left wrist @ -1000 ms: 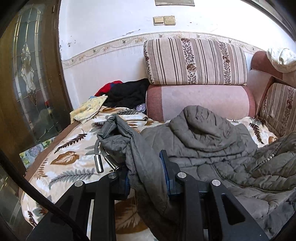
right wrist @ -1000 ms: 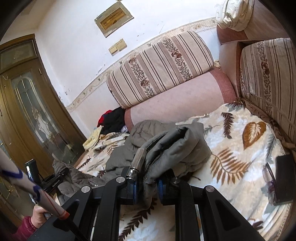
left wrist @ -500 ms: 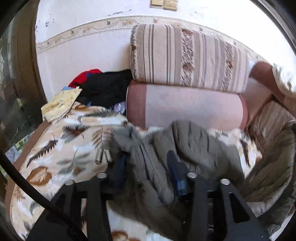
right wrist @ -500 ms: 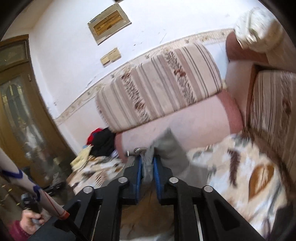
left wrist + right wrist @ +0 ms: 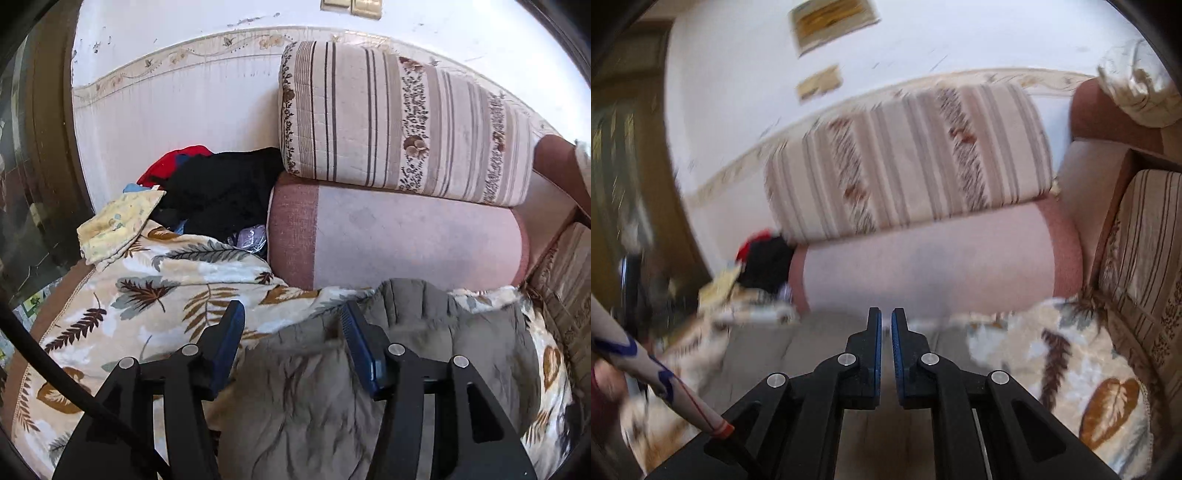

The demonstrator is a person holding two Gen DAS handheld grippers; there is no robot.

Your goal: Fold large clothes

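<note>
- Left gripper jaws parted, just been opening, empty above crumpled grey quilted jacket.
- Right gripper jaws nearly touching, nothing between.
- Leaf-print blanket beneath jacket.

The left gripper, angled downward, has just been opening with nothing gripped, while the right gripper is closed and empty.

Sofa corner with cushions and a heap of cloth

A striped cushion sits on the pink bolster; beside the bolster lie black clothes and a yellow cloth, on a leaf-print cover.
</note>
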